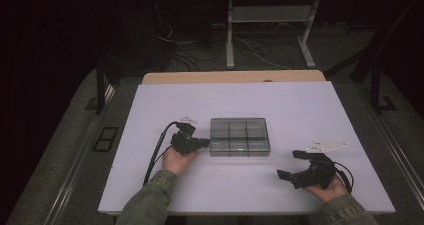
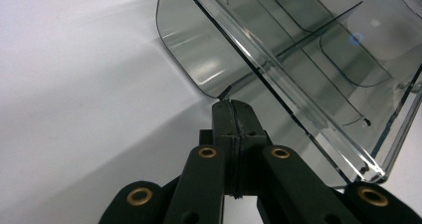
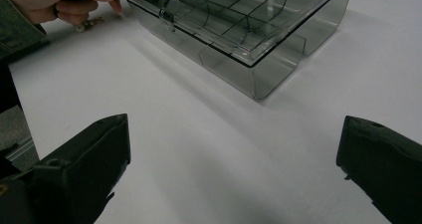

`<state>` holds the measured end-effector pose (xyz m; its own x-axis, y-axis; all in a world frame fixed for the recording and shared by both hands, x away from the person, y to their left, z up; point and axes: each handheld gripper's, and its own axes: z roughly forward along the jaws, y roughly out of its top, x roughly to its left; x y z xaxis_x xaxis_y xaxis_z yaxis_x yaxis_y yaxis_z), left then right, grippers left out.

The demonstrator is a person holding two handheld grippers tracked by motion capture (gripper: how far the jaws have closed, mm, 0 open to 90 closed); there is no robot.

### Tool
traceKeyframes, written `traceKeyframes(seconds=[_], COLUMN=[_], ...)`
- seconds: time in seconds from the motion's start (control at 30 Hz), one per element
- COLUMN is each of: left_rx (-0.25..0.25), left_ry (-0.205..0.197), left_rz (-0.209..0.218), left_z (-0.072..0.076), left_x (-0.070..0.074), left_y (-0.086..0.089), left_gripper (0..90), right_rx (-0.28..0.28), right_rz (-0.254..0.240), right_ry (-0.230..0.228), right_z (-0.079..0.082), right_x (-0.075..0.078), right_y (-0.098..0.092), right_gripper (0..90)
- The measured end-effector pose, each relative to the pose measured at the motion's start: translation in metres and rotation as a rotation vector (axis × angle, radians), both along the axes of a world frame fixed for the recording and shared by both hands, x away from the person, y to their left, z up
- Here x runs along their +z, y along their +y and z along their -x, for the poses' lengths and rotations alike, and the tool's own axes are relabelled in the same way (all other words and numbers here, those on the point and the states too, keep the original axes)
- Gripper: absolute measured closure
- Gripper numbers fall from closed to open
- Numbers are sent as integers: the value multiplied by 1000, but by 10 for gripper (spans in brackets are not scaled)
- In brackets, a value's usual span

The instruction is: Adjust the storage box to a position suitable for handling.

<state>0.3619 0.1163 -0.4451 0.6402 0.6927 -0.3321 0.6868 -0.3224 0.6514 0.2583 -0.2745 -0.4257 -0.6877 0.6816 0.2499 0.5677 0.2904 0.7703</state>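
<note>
A clear grey plastic compartment box [image 1: 239, 136] with its lid down lies in the middle of the white table [image 1: 280, 105]. My left gripper [image 1: 202, 143] is at the box's left side, jaws shut flat together. In the left gripper view its tips [image 2: 233, 104] sit right at the lower corner of the box [image 2: 298, 50], by the lid seam; I cannot tell if they pinch anything. My right gripper [image 1: 291, 164] rests on the table to the box's right, open and apart from it. Its two jaws stand wide around bare tabletop [image 3: 234, 154], with the box [image 3: 239, 25] farther off.
The left gripper's black cable [image 1: 157, 150] loops over the table's left part. Beyond the table's far edge [image 1: 235, 77] are desk legs [image 1: 230, 35] and floor cables. The near edge runs just in front of both sleeves.
</note>
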Motion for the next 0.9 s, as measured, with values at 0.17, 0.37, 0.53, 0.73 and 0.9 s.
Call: traceKeyframes(seconds=[0.17,0.37,0.53,0.73,0.9], left_rx=[6,11,26,41,38], left_ry=[7,-9,-26,-35,-52], left_rz=[0,-12,4,44,80], left_z=[0,1,0,3,8], left_x=[-1,1,5,11,18], left_y=[-2,0,6,10,13], left_gripper=[887,845,832,728,662], right_rx=[1,-3,-3,-5,-2], right_rz=[-4,-5,-5,-6,-5], right_ry=[6,7,8,8,10], right_z=[0,0,-1,-1,-1], right_x=[0,0,0,0,-1], right_y=[0,-1,-1,-1,-1], right_gripper=[5,5,5,5,5])
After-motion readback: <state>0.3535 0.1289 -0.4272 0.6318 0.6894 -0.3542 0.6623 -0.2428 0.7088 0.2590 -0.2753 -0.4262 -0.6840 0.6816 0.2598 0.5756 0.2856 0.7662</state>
